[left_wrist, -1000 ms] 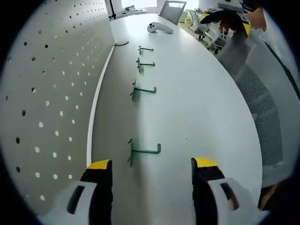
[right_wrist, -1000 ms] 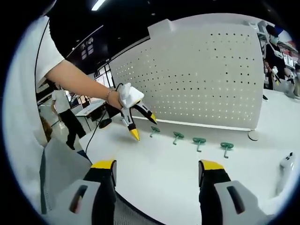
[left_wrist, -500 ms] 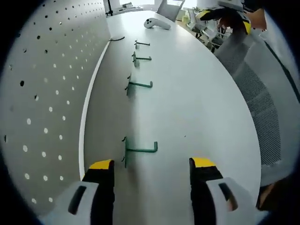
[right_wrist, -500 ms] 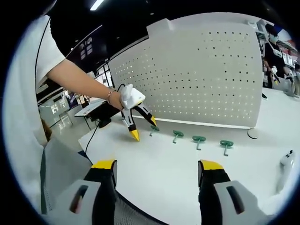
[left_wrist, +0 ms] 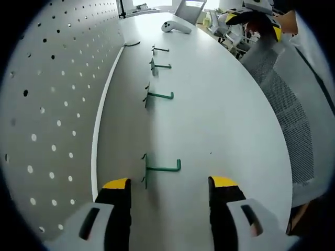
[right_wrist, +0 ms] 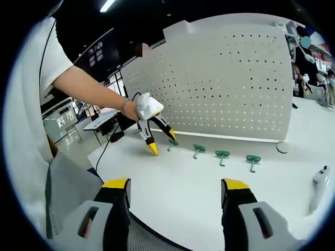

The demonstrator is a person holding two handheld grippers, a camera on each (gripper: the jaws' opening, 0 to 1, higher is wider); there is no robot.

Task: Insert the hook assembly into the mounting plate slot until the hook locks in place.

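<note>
Four green hooks lie in a row on the white table along the foot of the white pegboard (left_wrist: 47, 104) (right_wrist: 235, 83). In the left gripper view the nearest hook (left_wrist: 162, 168) lies just ahead of my left gripper (left_wrist: 170, 183), which is open and empty. The other hooks (left_wrist: 159, 95) (left_wrist: 161, 66) (left_wrist: 160, 49) lie farther off. In the right gripper view the left gripper (right_wrist: 162, 142), held by a hand, hangs open over the end hook (right_wrist: 171, 143), beside its neighbours (right_wrist: 198, 150) (right_wrist: 222, 155) (right_wrist: 253, 158). My right gripper (right_wrist: 176, 184) is open and empty, well back from the table's edge.
A white controller (left_wrist: 176, 27) (right_wrist: 318, 180) lies at the far end of the table. A grey mesh chair (left_wrist: 293, 115) stands along the table's right edge. The right gripper (left_wrist: 251, 18) shows in a hand beyond it. A person stands in the background (right_wrist: 68, 120).
The left gripper has edged slightly closer to the end hook. Both grippers have stayed open, and the hooks have not moved.
</note>
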